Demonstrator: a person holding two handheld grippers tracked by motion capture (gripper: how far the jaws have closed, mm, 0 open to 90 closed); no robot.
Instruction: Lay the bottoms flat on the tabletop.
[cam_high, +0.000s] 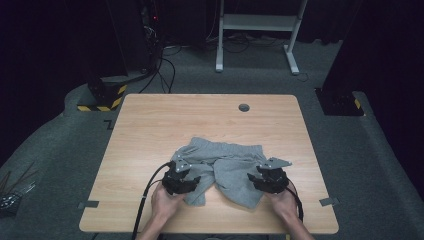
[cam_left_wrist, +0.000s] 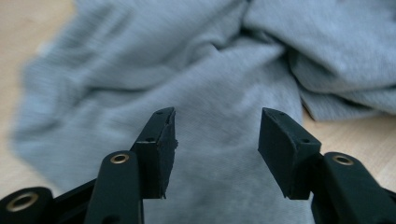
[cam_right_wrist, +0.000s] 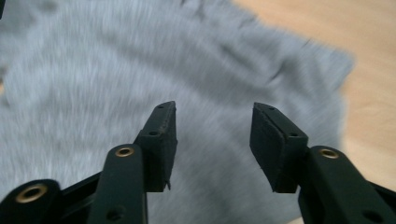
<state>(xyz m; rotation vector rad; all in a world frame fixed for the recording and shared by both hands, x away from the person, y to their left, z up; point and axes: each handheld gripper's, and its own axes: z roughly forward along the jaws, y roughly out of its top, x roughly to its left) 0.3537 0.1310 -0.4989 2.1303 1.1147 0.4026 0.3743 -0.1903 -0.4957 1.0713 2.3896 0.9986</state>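
Observation:
A pair of grey shorts lies crumpled on the wooden table, waistband toward the far side and the two legs toward the person. My left gripper rests over the left leg, held in the person's left hand. In the left gripper view its jaws stand open just above the grey cloth, with nothing pinched between the pads. My right gripper sits over the right leg. Its jaws are likewise open over the blurred cloth, and the pads are bare.
A round cable hole sits near the table's far edge. Grey tape marks lie at the near corners. A black cable trails from the left gripper off the near edge. Behind the table stand a white frame and floor cables.

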